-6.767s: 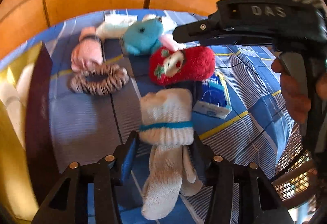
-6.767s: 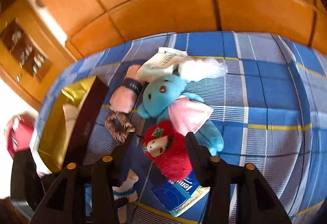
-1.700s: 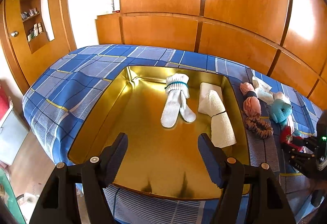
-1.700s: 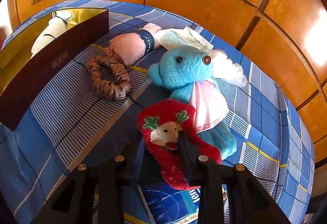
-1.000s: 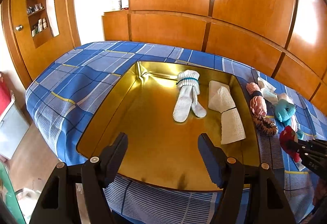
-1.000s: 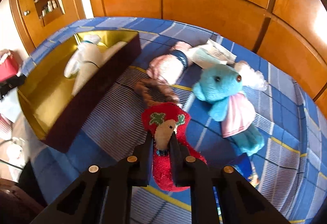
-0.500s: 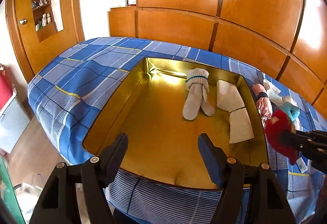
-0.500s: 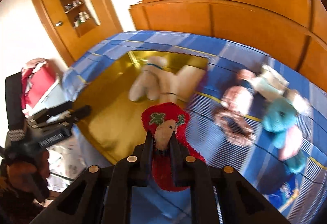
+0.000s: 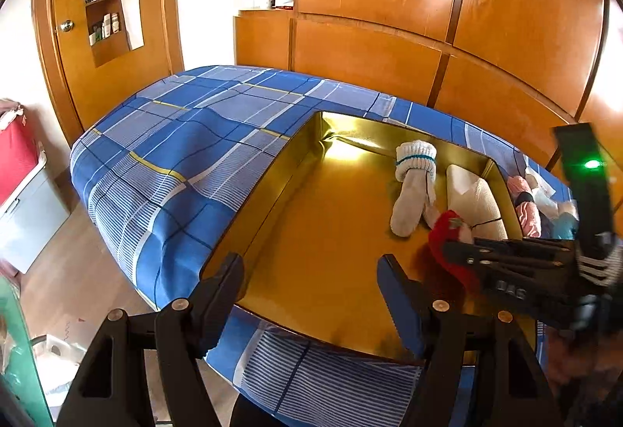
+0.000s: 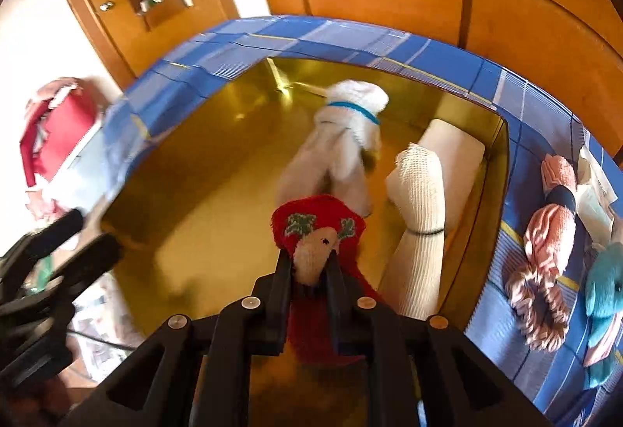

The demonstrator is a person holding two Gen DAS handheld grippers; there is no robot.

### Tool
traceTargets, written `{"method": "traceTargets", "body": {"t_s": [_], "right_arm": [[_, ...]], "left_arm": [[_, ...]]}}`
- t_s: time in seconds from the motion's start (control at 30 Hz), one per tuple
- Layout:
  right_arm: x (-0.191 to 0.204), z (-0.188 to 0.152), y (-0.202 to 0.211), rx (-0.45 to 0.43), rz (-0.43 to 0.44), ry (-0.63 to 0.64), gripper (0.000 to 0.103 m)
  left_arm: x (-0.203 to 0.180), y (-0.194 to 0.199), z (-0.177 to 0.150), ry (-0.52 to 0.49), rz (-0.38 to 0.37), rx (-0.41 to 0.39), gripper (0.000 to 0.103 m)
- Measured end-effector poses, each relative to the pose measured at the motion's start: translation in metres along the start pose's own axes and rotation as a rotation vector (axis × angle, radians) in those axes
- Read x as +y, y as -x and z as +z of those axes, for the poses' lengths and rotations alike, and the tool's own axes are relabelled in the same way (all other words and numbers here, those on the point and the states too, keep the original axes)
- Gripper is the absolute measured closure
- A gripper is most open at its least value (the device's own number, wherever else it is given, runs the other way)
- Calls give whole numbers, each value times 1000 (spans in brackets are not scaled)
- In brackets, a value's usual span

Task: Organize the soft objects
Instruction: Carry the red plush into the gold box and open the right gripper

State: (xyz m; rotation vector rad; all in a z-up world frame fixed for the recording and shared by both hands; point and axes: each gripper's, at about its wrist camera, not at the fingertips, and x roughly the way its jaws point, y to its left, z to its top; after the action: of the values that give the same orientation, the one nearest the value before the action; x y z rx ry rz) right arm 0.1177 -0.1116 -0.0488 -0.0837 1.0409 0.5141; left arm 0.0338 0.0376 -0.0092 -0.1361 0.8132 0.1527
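Half a second back my right gripper (image 10: 309, 267) carried the red plush sock (image 10: 317, 222) above the near edge of the gold tray (image 9: 272, 173); now it hangs over the tray's floor, close to the white socks with the blue band (image 10: 346, 123) and the cream rolled bundle (image 10: 422, 193) lying inside. Its jaws have just been opening a little, yet the pads still press on the sock's white face, so the sock hangs held between them. From my left wrist view the sock (image 9: 447, 236) has come in from beside the tray's right wall to over its floor. My left gripper (image 9: 309, 279) stays spread wide with nothing between its fingers, above the tray's near rim. On the blue plaid bedspread (image 9: 175, 138), right of the tray, the pink rolled cloth (image 10: 553, 216), the scrunchie (image 10: 533, 306) and the blue plush toy (image 10: 605, 290) lie as before.
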Motion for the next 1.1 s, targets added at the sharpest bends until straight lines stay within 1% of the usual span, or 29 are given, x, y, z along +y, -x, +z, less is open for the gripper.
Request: {"method": "traceTargets", "body": {"t_s": [0.03,0.13,0.23,0.3,0.43,0.77,1.1], "right_arm": [[-1,2,-8,3,-22,1,82],[-5,-1,-19,19,-37,15,75],[-5,-2,-18,6,-45,25,67],[-6,-3,-15,3,-40,20,66],[-4,-2,-4,-38,-21,8,62],[3,-5,26,-133,-49,27,62],[-10,-11,65,-219,-76,9,62]], "left_arm": [[0,-1,0,1,-1,5,31],[-1,-3,0,1,-3,7,31],[-1,-3,0,-3,-8,7,31],[-1,-2,0,-6,-7,4,31],[-2,-1,0,-4,-8,2,31],[-10,6,1,-23,-14,-7,31],[-22,11,3,-58,-25,-16,31]]}}
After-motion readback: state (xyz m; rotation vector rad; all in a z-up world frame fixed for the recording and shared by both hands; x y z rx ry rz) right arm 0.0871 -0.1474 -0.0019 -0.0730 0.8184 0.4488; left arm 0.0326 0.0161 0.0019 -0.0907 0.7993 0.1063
